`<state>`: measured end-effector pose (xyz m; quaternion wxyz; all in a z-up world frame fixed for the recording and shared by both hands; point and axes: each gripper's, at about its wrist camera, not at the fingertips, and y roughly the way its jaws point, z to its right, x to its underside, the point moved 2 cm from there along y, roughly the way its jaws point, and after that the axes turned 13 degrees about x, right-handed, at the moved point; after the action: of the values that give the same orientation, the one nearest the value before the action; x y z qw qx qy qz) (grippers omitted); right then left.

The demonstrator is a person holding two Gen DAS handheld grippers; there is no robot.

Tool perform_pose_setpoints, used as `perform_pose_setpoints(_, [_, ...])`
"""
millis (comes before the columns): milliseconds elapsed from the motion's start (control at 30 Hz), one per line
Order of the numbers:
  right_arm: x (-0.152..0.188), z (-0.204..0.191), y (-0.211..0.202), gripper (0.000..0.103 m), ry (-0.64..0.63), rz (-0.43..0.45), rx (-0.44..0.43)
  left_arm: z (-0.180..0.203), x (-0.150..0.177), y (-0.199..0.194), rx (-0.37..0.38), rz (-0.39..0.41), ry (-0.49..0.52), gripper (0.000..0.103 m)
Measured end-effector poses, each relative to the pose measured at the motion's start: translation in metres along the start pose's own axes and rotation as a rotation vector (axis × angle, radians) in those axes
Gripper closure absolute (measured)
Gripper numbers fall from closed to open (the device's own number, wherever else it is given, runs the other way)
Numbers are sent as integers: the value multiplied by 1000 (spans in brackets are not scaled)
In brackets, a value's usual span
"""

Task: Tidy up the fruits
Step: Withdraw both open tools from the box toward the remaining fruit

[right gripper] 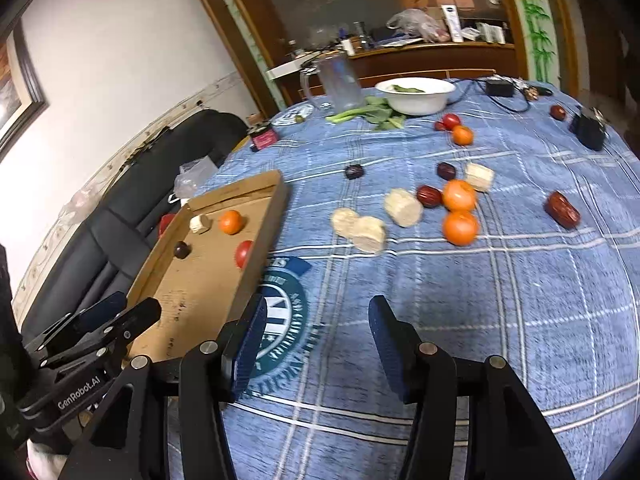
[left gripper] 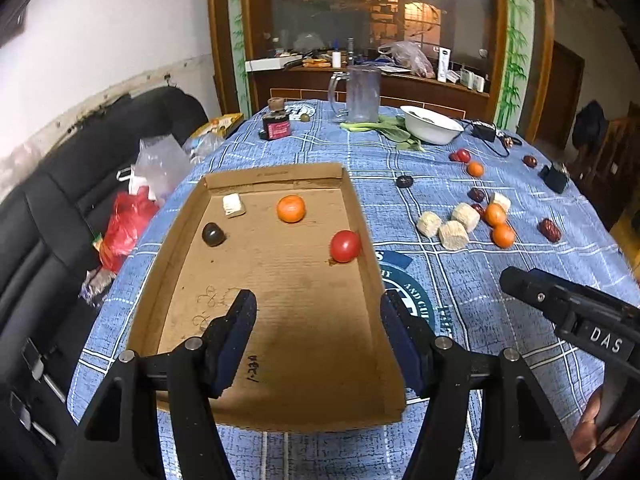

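Tray: the cardboard tray [left gripper: 280,312] lies on the blue checked tablecloth [right gripper: 500,320] and holds 4 pieces: a mandarin [left gripper: 291,208], a red tomato [left gripper: 345,245], a dark fruit [left gripper: 213,234] and a pale chunk [left gripper: 233,205].
Loose fruit: right of the tray, well apart from it, 2 mandarins [right gripper: 460,212] touch among pale chunks [right gripper: 368,232] and dark red dates [right gripper: 563,209].
Left gripper [left gripper: 316,312]: fingers spread, nothing between them, over the tray's near end.
Right gripper [right gripper: 316,320]: fingers spread, empty, just right of the tray.
Next step, I'd judge: take 1 mandarin squarely, gently, since it could roll.
Views: only the right wrist shows leaves inside the white bowl [right gripper: 416,96]; only the left shows handwriting on the tray floor.
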<state>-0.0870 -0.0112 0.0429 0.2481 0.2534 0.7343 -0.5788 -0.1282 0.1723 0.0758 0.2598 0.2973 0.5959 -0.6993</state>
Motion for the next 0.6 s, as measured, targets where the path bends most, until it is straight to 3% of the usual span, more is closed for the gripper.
perform_pose_setpoints(600, [12,27,11,46,54,-31,9,18,6,13,-14,-21,45,38])
